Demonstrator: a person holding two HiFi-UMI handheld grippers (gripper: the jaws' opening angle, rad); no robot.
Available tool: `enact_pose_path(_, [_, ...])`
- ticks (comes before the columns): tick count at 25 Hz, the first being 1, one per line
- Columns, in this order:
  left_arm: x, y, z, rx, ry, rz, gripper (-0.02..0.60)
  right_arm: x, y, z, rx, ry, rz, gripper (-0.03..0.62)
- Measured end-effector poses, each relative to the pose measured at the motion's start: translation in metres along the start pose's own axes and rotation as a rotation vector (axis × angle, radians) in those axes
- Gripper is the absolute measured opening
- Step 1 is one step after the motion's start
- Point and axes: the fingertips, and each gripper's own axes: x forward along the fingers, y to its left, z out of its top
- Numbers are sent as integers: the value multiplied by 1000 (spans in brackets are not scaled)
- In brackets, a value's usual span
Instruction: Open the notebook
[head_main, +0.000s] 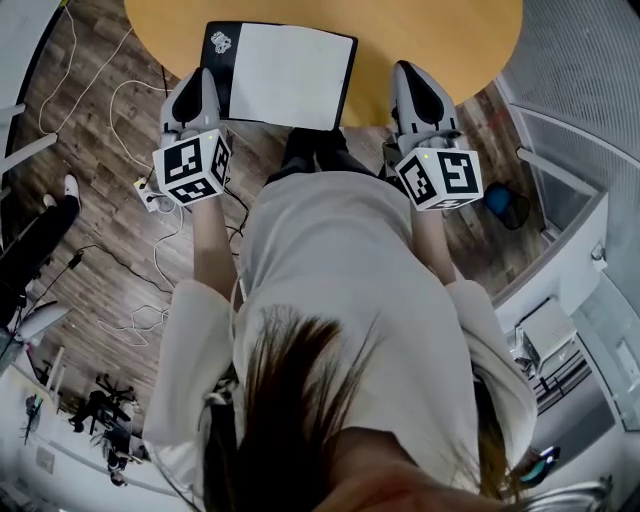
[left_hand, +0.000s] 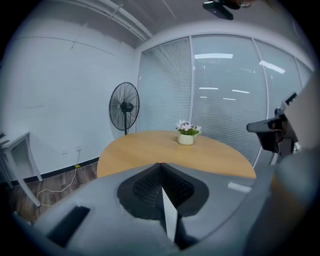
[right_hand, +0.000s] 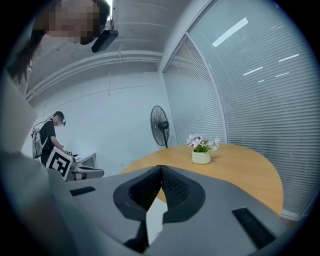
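The main risk is a slide: the notebook (head_main: 290, 75) sits right at the near rim of the round worktop (head_main: 430, 40), so a sideways nudge, or a lift that catches only one thin leaf, could drag it off or crease a page. The left claw (head_main: 206, 74) and right claw (head_main: 406, 70) flank it, both pressed together (nothing clearly pinched). It lies flat, broad white face up, a black strip with a pale sticker (head_main: 220, 42) along its left
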Motion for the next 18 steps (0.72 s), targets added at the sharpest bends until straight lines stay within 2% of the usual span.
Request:
enact_pose_path(5, [1, -20, 53, 44, -97, -30, 17, -4, -6, 21, -8, -36, -7, 2])
enact_pose_path(11, [-5, -39, 103, 23, -175, -48, 17, -11, -7, 50, -22, -76, 8, 2])
enact_pose_path(18, [-24, -65, 151, 60, -285, -64, 17, -23, -11, 77, -19, -124, 14, 2])
